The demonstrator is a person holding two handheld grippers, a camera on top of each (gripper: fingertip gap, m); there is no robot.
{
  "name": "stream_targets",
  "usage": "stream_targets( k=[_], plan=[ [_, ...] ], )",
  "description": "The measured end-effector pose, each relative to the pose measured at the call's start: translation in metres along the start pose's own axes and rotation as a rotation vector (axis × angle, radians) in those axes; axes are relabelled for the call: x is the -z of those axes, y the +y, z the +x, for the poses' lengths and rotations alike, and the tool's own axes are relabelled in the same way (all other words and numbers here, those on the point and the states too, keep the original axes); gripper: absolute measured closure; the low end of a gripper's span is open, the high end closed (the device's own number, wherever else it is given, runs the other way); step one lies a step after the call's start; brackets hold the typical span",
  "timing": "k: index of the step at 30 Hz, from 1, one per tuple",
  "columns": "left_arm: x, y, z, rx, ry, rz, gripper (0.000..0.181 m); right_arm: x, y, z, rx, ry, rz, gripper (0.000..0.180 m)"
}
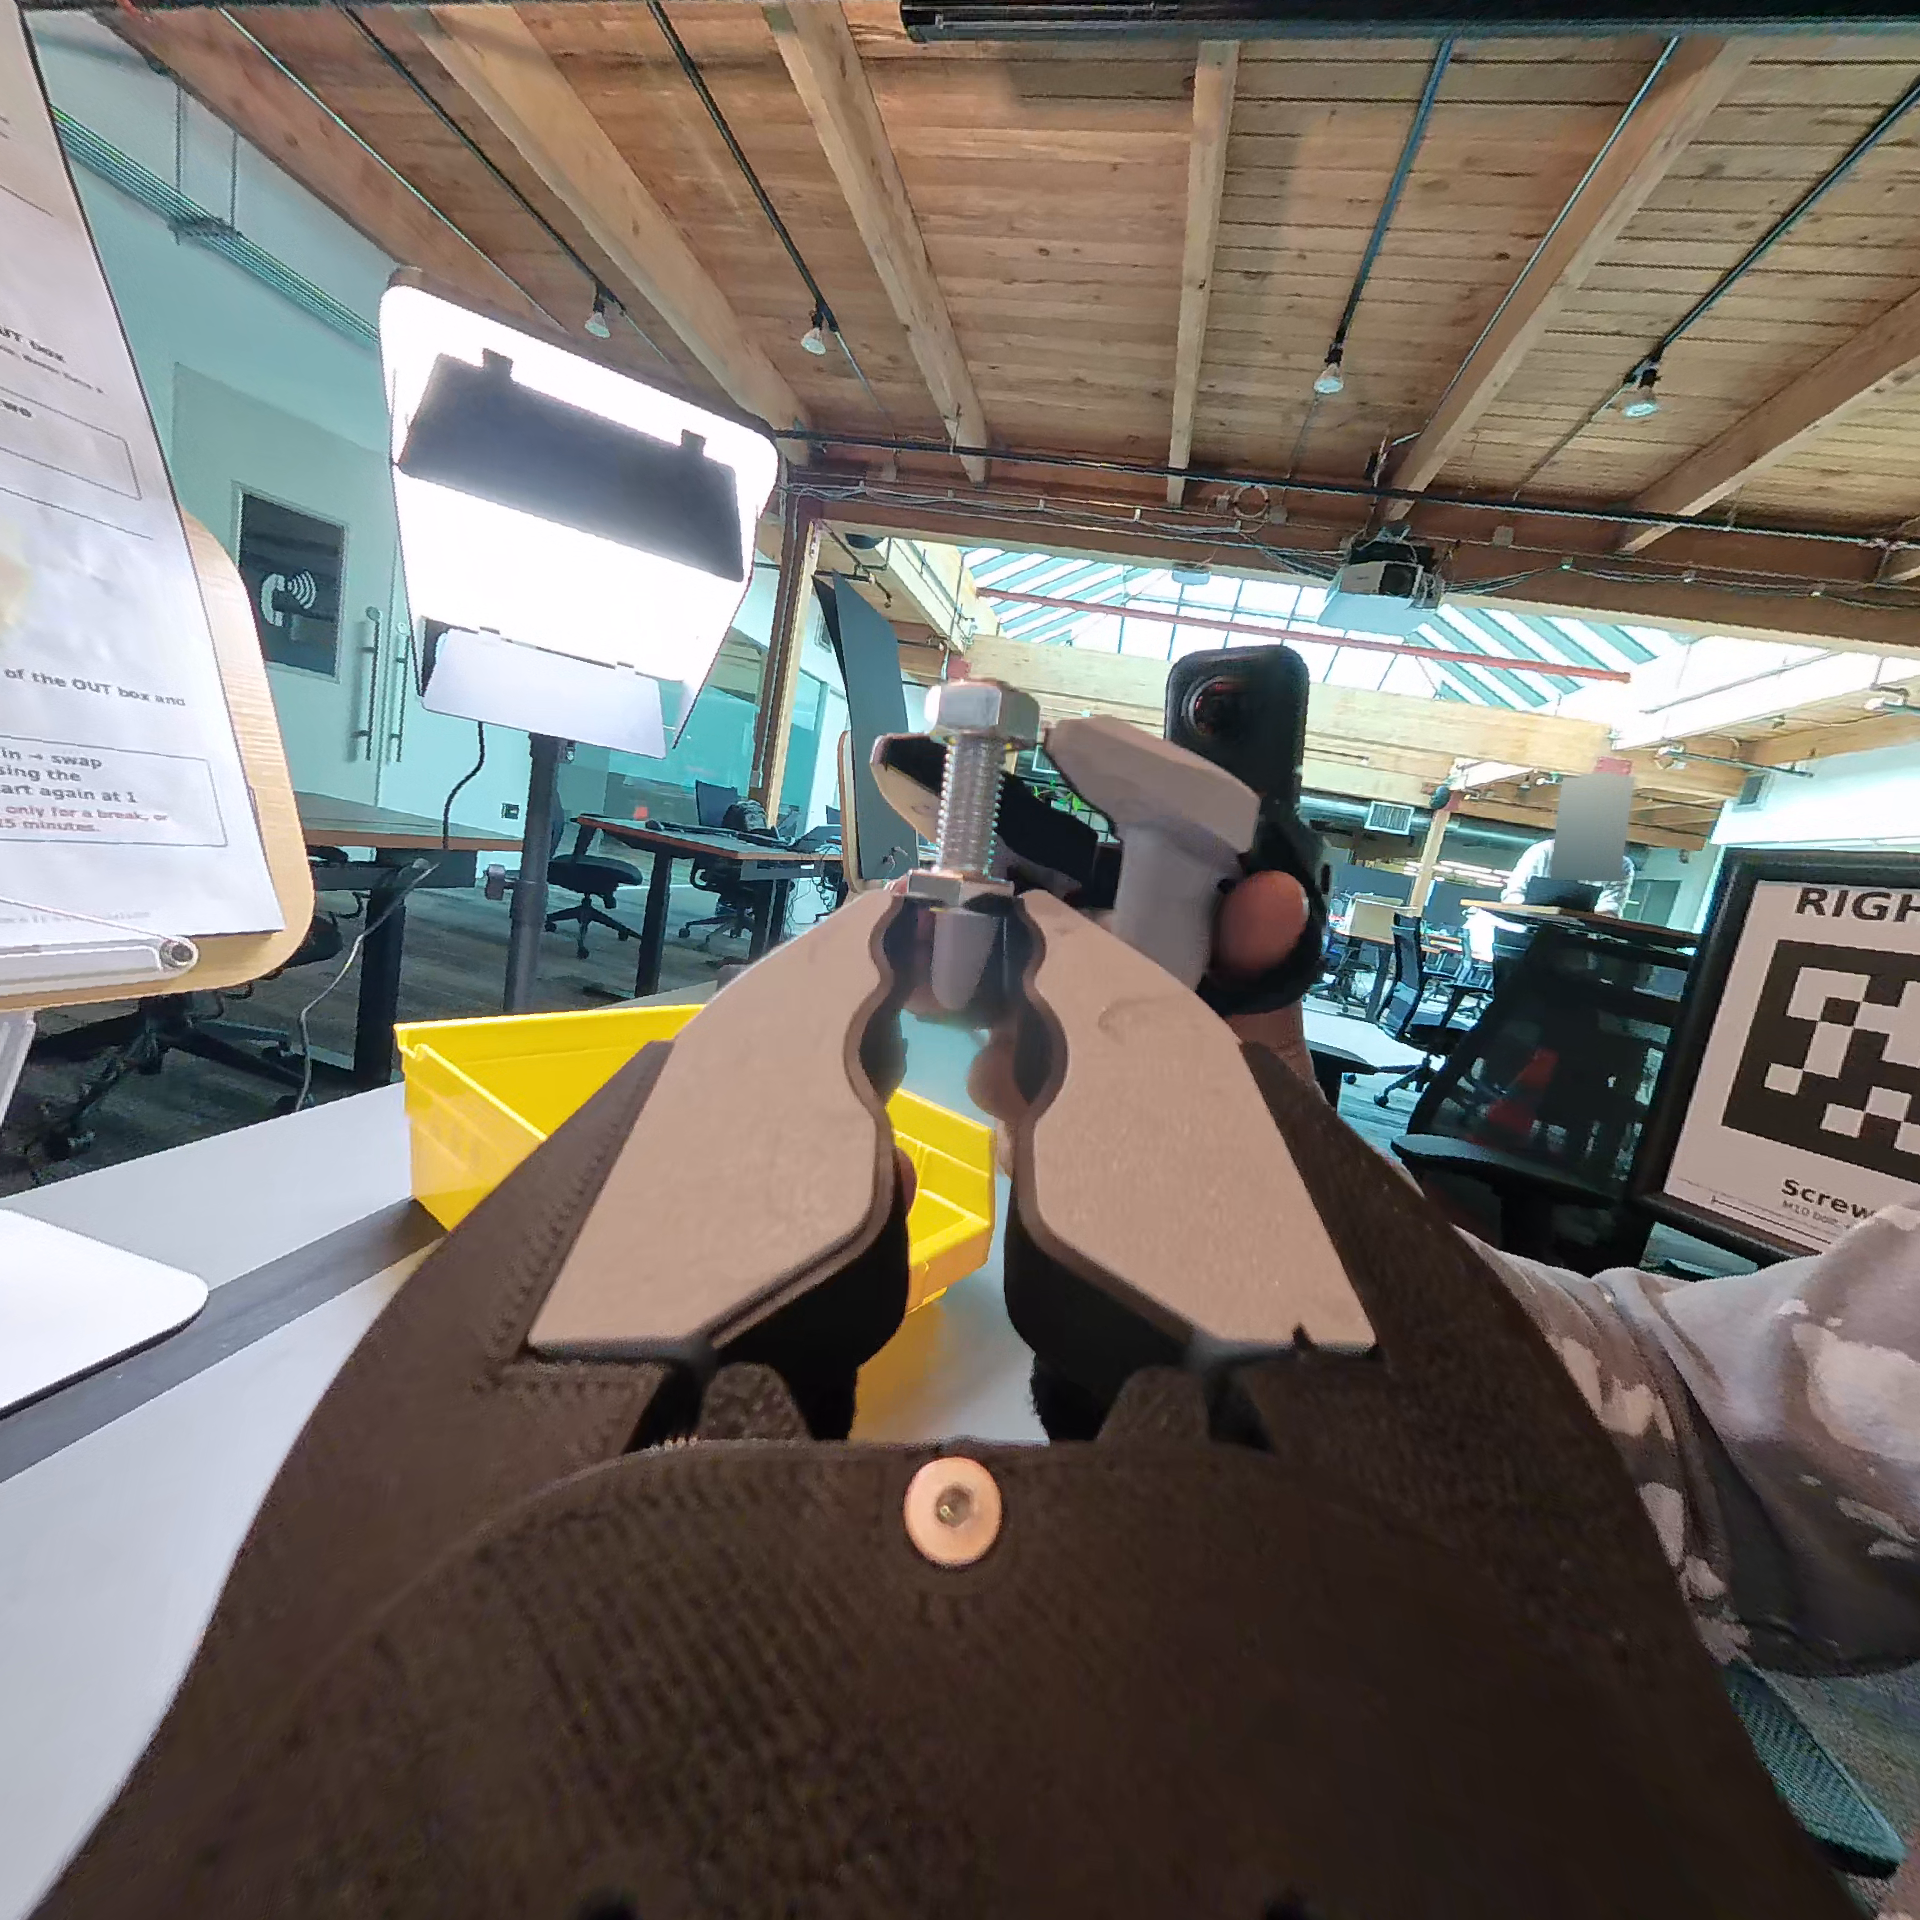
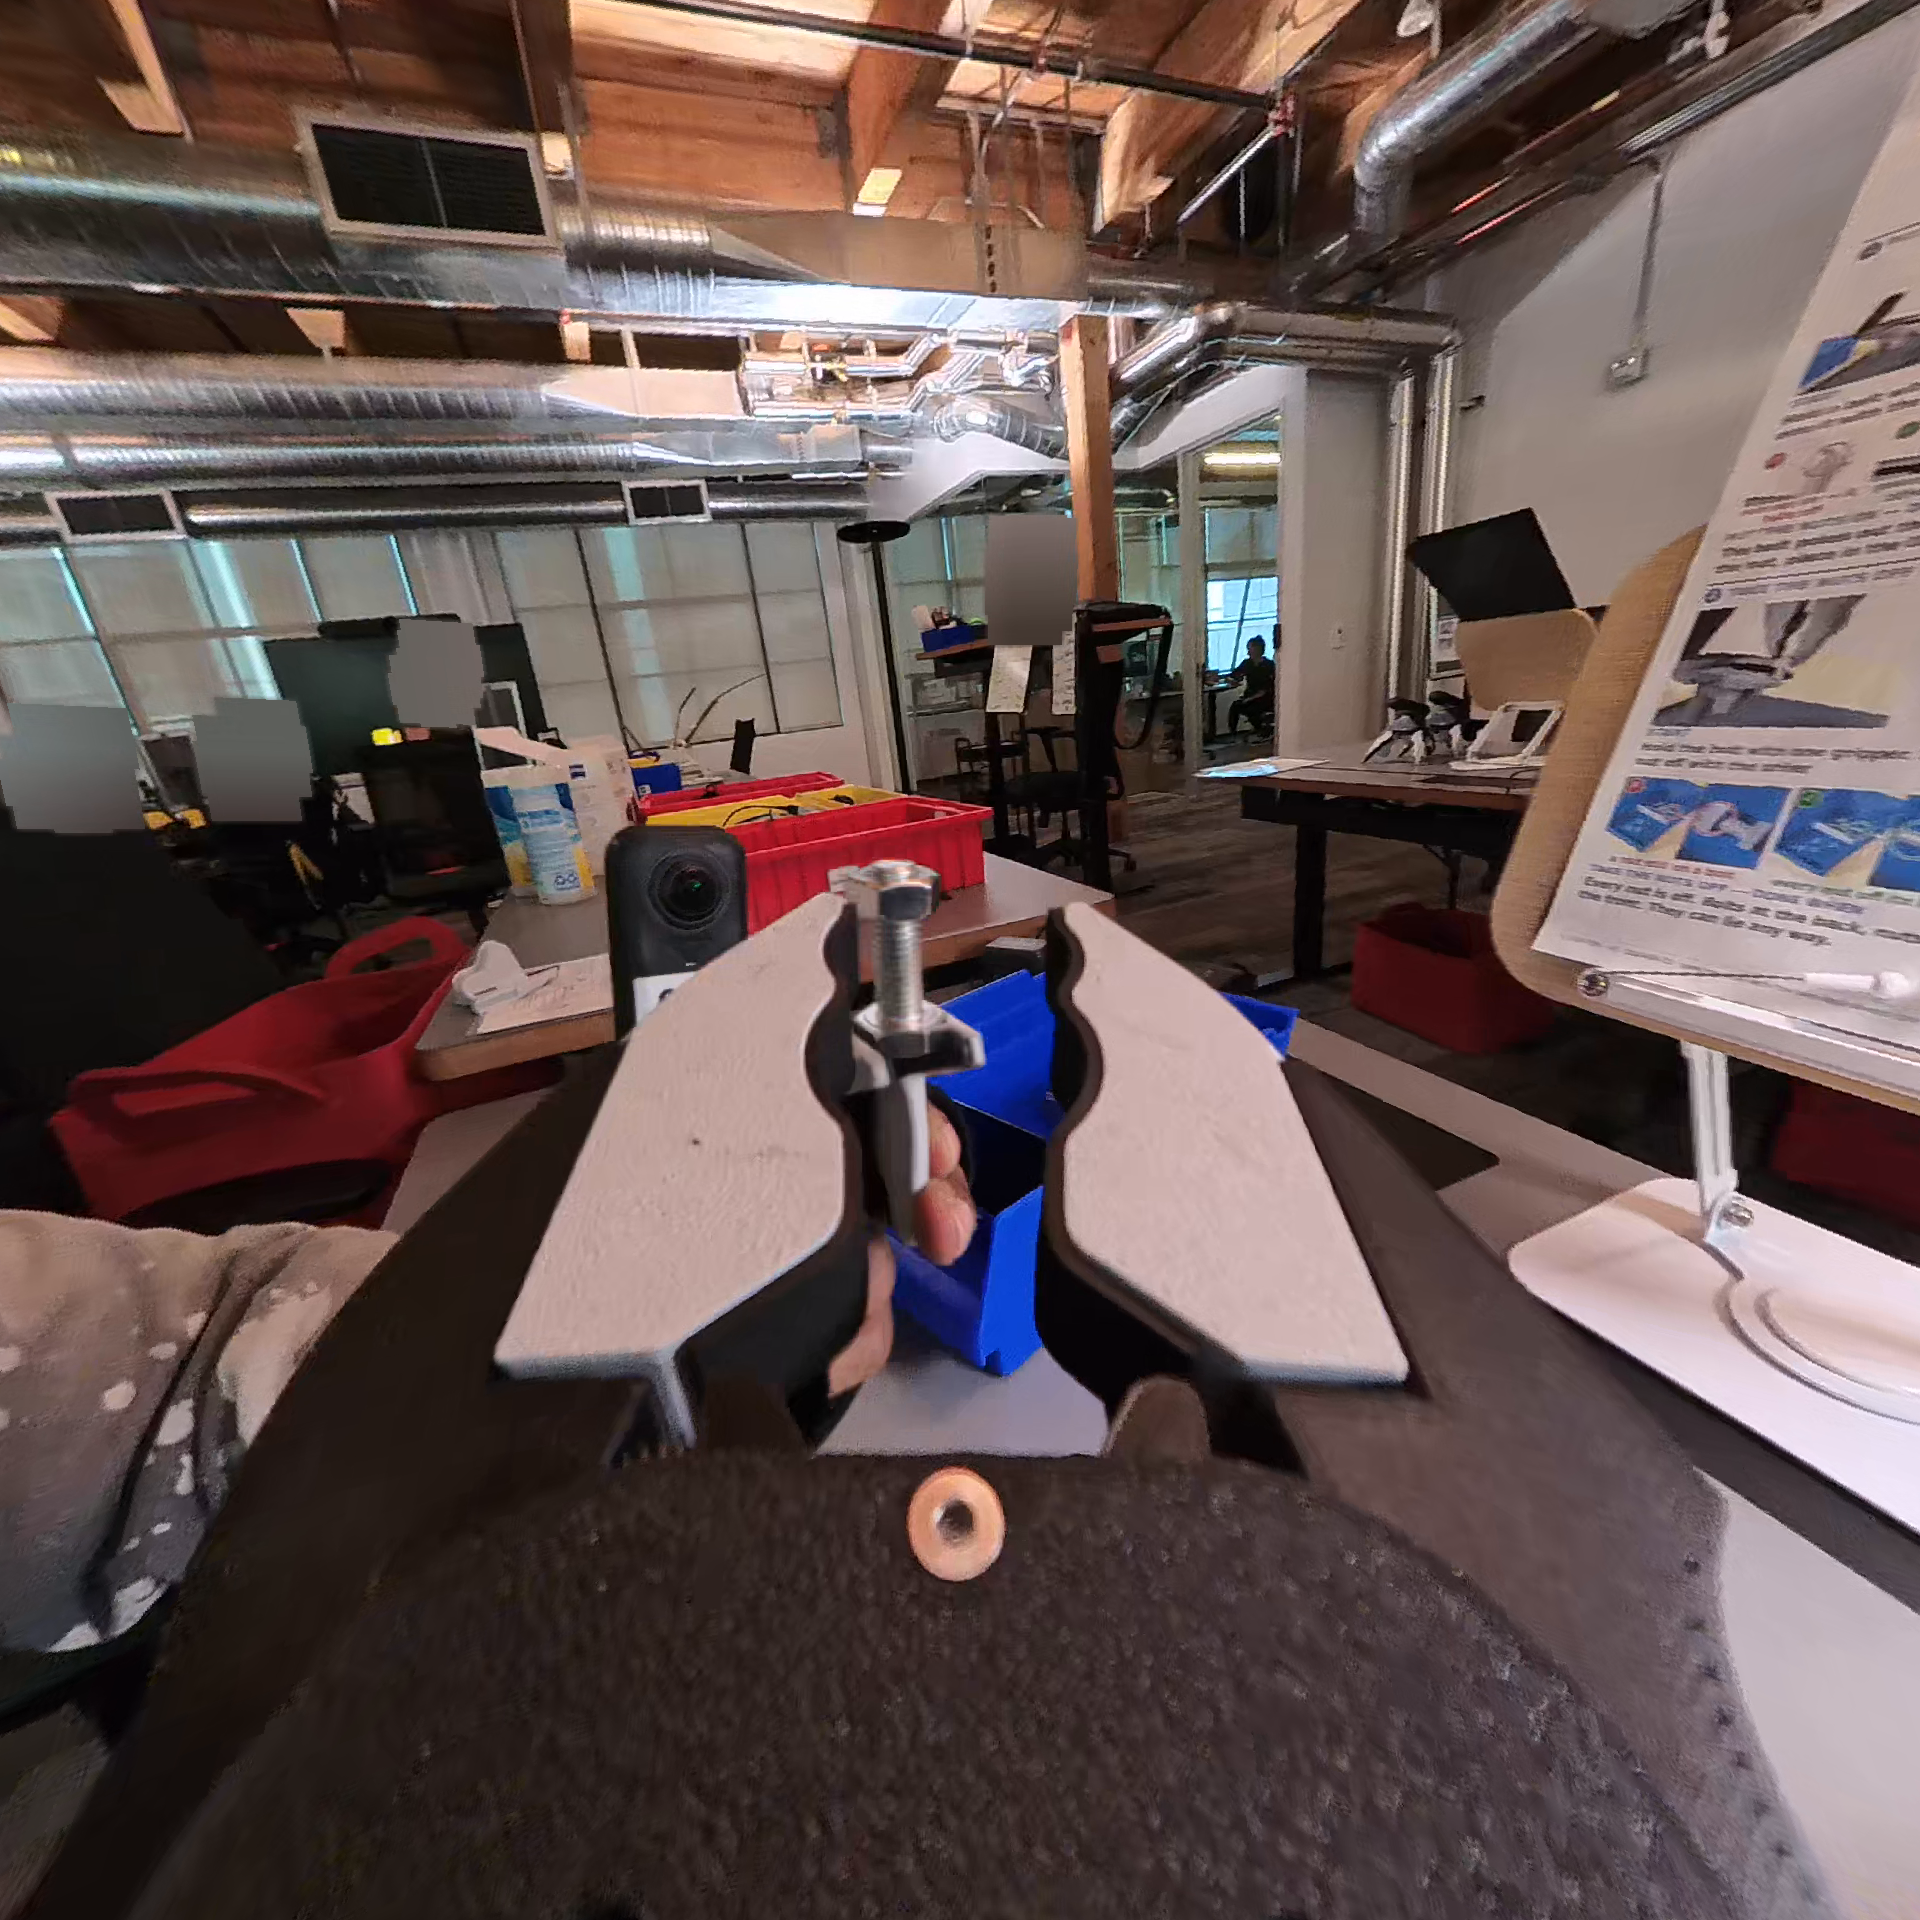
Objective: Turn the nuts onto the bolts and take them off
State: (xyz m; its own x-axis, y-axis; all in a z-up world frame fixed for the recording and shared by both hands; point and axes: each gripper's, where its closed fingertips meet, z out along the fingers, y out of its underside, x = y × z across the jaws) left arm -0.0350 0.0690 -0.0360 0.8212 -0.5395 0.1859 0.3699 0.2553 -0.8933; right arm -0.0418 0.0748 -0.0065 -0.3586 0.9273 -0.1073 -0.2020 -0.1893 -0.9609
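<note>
Silver and threaded, the bolt (image 1: 971,790) stands head-up in the left wrist view, with the nut (image 1: 948,886) at the lower end of its shank. The left gripper (image 1: 954,914) has its fingers (image 1: 790,1081) clenched on that nut, above a yellow bin (image 1: 488,1101) on the table (image 1: 208,1299). The right gripper (image 1: 1039,769) waits around the bolt head, spread apart. In the right wrist view the same bolt (image 2: 900,961) sits between the right gripper (image 2: 951,920) fingers (image 2: 717,1122), which are released and not touching it; the nut (image 2: 918,1042) is pinched by the left gripper, with a blue bin (image 2: 997,1236) behind. Judging by this, the step is regrasping to turn: I would close squarely on the head, keep bolt and nut coaxial, and twist in short strokes so nothing drops.
</note>
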Motion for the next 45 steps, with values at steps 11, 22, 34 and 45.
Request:
stream_targets(
  k=[11,22,34,45],
  plan=[
    [0.0,-0.004,0.002,-0.008,0.004,0.008,0.163,0.006,-0.006,0.01,-0.009,0.037,0.025,0.153],
    [0.0,-0.003,0.003,-0.013,0.006,0.005,0.163,0.008,-0.007,0.018,-0.009,0.083,0.032,0.166],
    [0.001,-0.003,0.001,-0.004,0.006,0.016,0.163,0.006,-0.006,0.016,-0.014,0.089,0.031,0.169],
    [0.0,0.0,0.002,-0.011,-0.004,0.023,0.164,-0.001,-0.004,0.003,-0.037,0.039,0.013,0.158]
  ],
)
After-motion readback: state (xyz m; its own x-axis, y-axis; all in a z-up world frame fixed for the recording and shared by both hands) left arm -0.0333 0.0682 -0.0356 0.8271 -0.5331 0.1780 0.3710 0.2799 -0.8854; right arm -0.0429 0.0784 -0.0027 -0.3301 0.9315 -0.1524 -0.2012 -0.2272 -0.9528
